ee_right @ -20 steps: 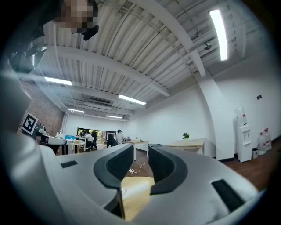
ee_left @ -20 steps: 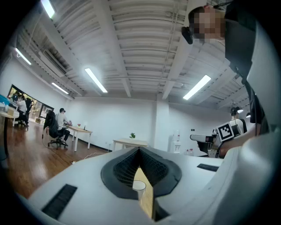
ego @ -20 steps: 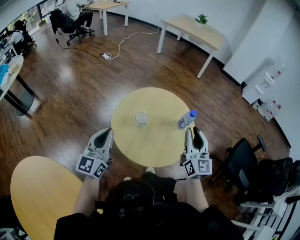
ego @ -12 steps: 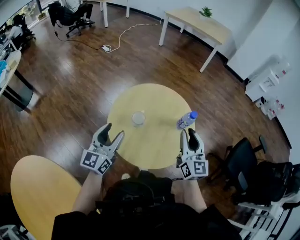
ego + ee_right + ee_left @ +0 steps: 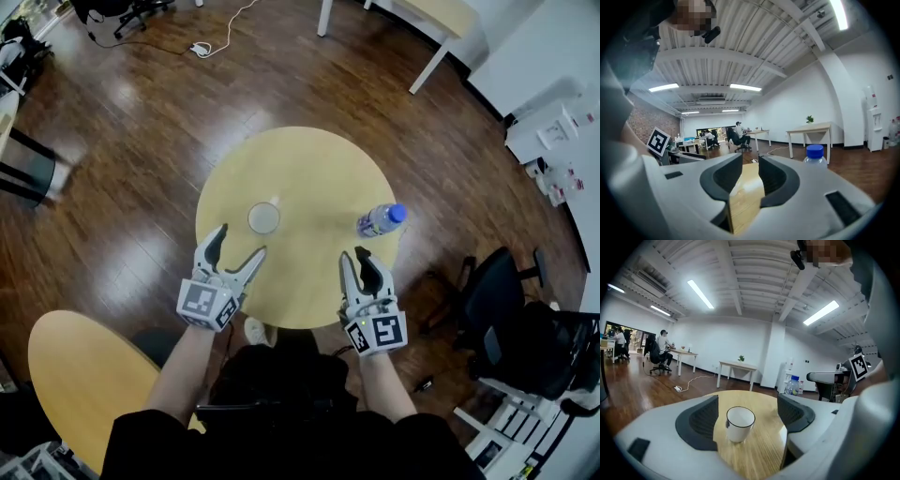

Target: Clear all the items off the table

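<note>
Left hand-held gripper [image 5: 241, 240]: jaws spread wide, nothing clamped, held nearly level over the near edge of the desk [image 5: 300, 159]. The white cup [image 5: 263, 217] stands upright just ahead of its tips, in line with the gap; the spread looks set to take it. Right hand-held gripper [image 5: 357, 255]: jaws only a narrow slot apart, empty. The blue-capped bottle [image 5: 380, 220] stands right of its line, untouched. That slot looks too tight for it, so this side seems to be waiting.

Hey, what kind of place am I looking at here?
Probably an open-plan office: a person seated at a desk, a black office chair beside the round table, and a water dispenser by the wall.
</note>
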A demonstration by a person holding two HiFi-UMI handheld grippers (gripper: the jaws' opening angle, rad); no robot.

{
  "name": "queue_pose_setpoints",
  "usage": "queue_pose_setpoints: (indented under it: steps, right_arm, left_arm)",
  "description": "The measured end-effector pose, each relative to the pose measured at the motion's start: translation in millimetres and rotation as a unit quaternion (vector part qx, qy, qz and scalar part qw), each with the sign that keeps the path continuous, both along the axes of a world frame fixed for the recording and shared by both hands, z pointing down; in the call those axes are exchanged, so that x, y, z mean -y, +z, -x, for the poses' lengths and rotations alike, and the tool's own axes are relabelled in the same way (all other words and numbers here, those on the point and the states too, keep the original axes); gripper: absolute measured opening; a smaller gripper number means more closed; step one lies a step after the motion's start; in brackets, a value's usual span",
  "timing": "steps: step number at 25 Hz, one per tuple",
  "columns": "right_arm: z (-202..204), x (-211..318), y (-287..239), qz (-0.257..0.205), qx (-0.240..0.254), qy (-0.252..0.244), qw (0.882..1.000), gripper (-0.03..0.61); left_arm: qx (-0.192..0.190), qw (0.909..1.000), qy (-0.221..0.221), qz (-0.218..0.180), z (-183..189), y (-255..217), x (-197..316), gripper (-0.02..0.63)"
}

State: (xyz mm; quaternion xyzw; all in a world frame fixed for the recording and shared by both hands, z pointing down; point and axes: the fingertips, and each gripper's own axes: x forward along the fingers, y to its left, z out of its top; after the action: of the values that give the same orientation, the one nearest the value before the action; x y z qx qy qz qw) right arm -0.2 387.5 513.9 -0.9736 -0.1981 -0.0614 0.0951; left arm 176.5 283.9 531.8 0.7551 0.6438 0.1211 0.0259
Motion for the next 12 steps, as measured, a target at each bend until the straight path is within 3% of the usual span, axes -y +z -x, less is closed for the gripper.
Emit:
queue_pose_setpoints:
  steps: [3, 8, 12]
  right_arm:
    - [-5, 0, 31, -0.021, 0.019, -0.010, 1.000, 0.110]
    - [-21, 1, 65, -0.043, 0.036, -0.031, 0.998, 0.110]
    - [-22, 1, 83, -0.062, 0.046, -0.044, 0.996, 0.110]
  left_arm:
    - [0.004, 0.9998, 0.009, -0.019, 6, 24, -10, 0.388]
    - [-0.002, 0.9993, -0.003, -0.037, -4, 62, -27, 0.479]
    - [-0.003, 0.9987, 0.000, -0.052, -8, 85, -46, 0.486]
